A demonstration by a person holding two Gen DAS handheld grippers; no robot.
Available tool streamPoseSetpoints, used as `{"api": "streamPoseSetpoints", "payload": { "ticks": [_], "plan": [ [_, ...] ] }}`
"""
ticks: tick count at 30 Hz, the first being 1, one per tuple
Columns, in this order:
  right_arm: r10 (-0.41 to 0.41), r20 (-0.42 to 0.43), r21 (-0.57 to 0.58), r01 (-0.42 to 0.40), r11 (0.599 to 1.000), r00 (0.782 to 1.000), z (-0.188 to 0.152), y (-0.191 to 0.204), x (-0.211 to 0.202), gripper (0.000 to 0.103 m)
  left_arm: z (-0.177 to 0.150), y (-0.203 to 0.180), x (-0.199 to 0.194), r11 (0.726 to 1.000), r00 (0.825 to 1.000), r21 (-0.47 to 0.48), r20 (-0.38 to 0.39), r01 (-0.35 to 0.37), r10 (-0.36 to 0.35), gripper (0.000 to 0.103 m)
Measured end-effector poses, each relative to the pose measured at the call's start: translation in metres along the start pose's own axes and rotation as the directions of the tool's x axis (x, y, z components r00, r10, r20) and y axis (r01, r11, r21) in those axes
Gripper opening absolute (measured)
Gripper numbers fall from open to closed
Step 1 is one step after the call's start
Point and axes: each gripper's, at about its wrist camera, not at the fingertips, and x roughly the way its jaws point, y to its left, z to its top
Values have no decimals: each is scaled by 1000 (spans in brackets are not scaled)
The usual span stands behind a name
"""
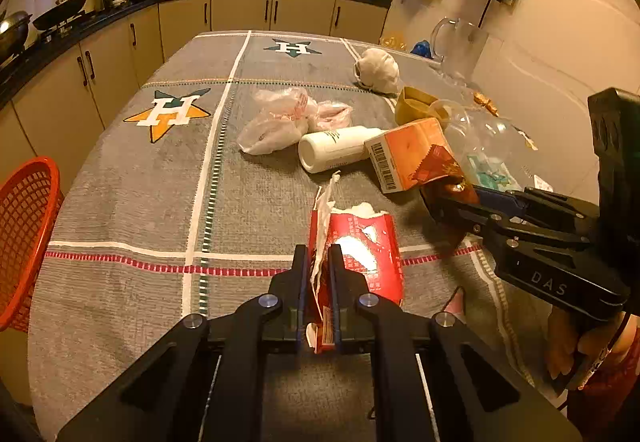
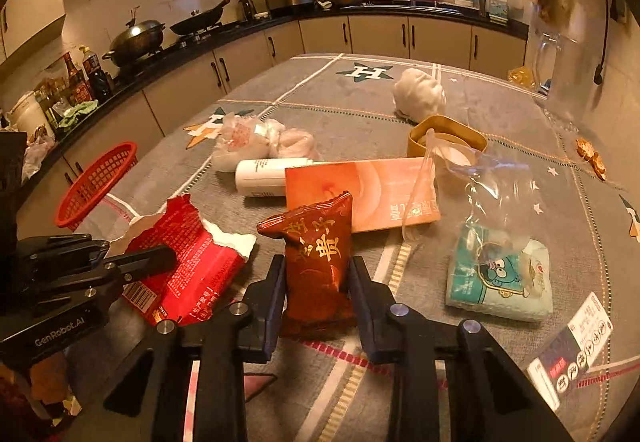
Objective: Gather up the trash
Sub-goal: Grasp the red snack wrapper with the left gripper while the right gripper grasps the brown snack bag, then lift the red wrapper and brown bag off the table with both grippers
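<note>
collection barely begun: the red basket (image 2: 96, 182) at the table's edge shows nothing inside. left gripper (image 1: 318, 266) is clamped on a torn red wrapper (image 1: 368, 254); right gripper (image 2: 318, 274) pinches a brown snack packet (image 2: 316, 254). bottle (image 1: 336, 148), orange box (image 2: 360, 190), bags and tissues remain on the table.

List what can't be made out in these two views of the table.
- Left wrist view: the red basket is cut by the left edge, its inside unseen.
- Left wrist view: the brown snack packet is mostly hidden behind the right gripper.
- Right wrist view: print on the white bottle is too small to read.
- Right wrist view: the bowl contents are blurred by the clear plastic bag.
</note>
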Motion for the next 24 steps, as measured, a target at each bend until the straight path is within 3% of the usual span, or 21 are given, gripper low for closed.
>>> {"api": "streamPoseSetpoints", "payload": {
  "ticks": [24],
  "plan": [
    [35, 9, 45, -35, 998, 999, -6, 0, -16, 34, -1, 8, -22, 1000, 999, -12, 53, -13, 14, 5]
  ]
}}
